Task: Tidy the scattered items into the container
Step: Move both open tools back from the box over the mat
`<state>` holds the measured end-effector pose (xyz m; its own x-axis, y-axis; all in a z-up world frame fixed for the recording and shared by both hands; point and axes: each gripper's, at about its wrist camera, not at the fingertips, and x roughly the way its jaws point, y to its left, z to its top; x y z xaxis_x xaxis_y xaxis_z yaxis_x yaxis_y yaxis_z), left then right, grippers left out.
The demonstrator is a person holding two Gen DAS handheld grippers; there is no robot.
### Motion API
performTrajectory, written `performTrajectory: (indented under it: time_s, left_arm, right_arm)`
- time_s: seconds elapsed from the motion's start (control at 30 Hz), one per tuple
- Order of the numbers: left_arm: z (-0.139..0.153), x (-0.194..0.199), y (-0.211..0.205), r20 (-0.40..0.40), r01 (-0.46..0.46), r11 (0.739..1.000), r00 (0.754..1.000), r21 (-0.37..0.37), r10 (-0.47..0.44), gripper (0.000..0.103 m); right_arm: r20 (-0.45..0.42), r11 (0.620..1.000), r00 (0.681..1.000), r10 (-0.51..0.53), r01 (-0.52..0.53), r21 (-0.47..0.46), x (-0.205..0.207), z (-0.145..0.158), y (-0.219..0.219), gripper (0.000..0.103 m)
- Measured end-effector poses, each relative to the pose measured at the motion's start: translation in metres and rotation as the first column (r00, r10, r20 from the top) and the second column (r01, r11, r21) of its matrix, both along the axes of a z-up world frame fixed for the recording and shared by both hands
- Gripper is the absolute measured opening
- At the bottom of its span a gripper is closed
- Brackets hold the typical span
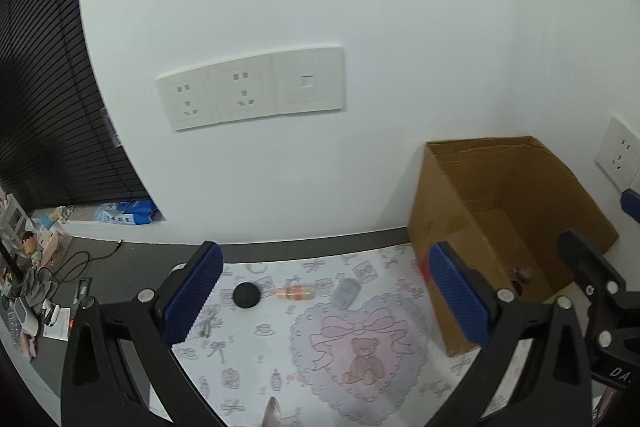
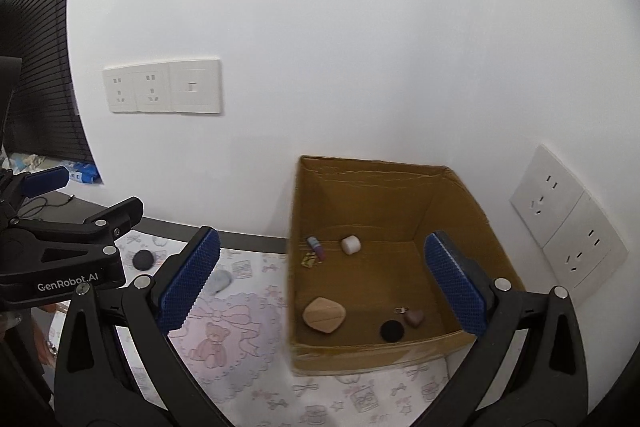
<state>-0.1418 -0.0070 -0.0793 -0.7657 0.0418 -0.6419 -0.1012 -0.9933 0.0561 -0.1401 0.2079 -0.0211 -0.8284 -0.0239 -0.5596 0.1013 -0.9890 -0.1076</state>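
Observation:
My left gripper [image 1: 326, 293] is open and empty above the patterned mat [image 1: 272, 351]. Ahead of it on the mat lie a black round disc [image 1: 246, 295], a small orange bottle [image 1: 296, 293] on its side and a grey oval item [image 1: 346, 293]. The open cardboard box [image 1: 440, 219] stands to the right. My right gripper [image 2: 322, 281] is open and empty in front of the box [image 2: 360, 187]. Inside lie a tan wooden pad [image 2: 324, 315], a black disc [image 2: 392, 331], a brownish heart-shaped piece [image 2: 414, 317], a white cylinder [image 2: 351, 244] and a purple tube [image 2: 316, 247].
A white wall with socket plates [image 1: 252, 87] rises just behind the mat and box. More sockets [image 2: 568, 227] sit on the right wall. Cables and clutter [image 1: 44, 279] lie at the far left under black blinds. A greyish pointed item [image 1: 272, 411] shows at the mat's near edge.

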Motion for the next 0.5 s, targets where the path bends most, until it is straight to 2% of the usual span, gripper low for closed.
performTrajectory:
  time_s: [0.5]
  left_arm:
    - [-0.015,0.017,-0.128,0.005,-0.108,0.994,0.994,-0.012,0.108,0.102]
  right_arm:
    - [0.015,0.997,0.997,0.075,-0.074,-0.005,0.021,-0.017,-0.117,0.103]
